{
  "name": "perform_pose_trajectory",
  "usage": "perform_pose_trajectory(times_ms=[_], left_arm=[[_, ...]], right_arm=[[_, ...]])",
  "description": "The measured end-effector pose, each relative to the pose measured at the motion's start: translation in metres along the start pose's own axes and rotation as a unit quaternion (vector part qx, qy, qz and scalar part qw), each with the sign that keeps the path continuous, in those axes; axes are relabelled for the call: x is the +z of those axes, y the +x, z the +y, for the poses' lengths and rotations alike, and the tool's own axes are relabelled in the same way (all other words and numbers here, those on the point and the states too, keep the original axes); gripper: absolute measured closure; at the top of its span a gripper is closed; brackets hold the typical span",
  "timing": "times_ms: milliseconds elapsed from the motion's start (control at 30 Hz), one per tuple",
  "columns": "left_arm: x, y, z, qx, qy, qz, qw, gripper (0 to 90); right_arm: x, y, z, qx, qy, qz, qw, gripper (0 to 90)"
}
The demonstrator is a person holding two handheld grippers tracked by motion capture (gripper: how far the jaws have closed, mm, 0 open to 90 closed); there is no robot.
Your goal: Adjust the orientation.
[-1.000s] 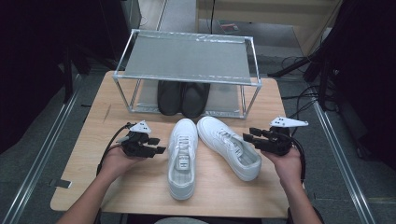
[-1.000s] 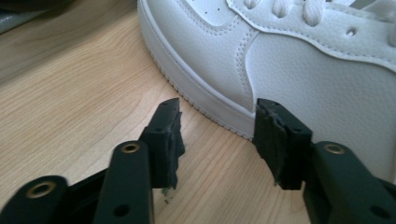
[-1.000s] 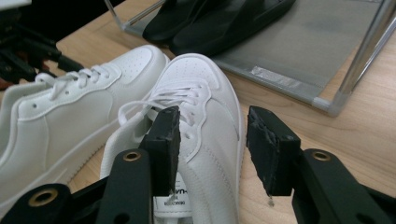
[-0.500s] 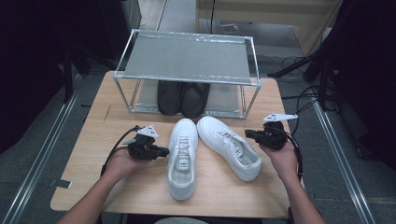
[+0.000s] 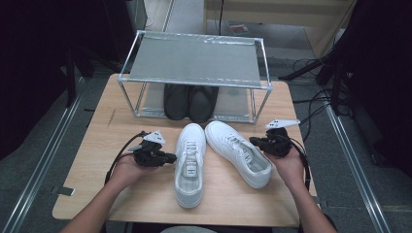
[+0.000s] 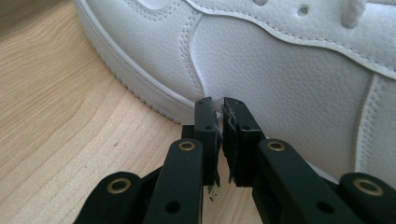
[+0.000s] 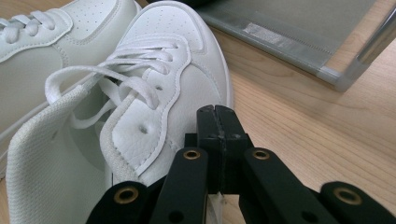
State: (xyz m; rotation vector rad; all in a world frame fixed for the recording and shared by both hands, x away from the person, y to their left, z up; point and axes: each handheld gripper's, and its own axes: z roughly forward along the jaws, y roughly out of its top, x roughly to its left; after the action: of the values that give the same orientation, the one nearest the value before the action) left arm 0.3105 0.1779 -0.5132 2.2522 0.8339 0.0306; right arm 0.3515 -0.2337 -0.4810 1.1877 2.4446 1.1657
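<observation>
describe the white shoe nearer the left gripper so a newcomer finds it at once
Start at the metal shoe rack at the table's far side, with a black pair beneath it. Two white sneakers lie in front; take the left white sneaker. Unlike the angled right white sneaker, it points straight at the rack.

The high view is evenly lit from above over the wooden table (image 5: 97,160), while the room around it falls into near black; the picture is soft and a little grainy. The white shoes (image 5: 190,165) are bright but not blown out, casting faint shadows. Both gripper views are sharp on leather (image 6: 289,70) and laces (image 7: 116,79), with the near black jaws slightly blurred.
</observation>
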Motion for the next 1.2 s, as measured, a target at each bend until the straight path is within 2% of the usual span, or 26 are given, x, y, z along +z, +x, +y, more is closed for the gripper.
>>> perform_pose_trajectory(times_ms=[300,733,1200], left_arm=[[0.007,-0.01,0.005,0.02,0.003,-0.011,0.9997,84.0],[0.013,-0.019,0.009,0.028,0.004,-0.019,0.9994,82.2],[0.031,-0.041,0.019,0.063,0.004,-0.039,0.9972,80.2]], right_arm=[[0.001,0.0,-0.001,0.009,0.0,0.009,0.9999,90.0],[0.004,0.0,-0.002,0.028,-0.007,0.025,0.9993,90.0],[0.008,0.007,-0.001,0.02,-0.007,0.032,0.9993,90.0]])
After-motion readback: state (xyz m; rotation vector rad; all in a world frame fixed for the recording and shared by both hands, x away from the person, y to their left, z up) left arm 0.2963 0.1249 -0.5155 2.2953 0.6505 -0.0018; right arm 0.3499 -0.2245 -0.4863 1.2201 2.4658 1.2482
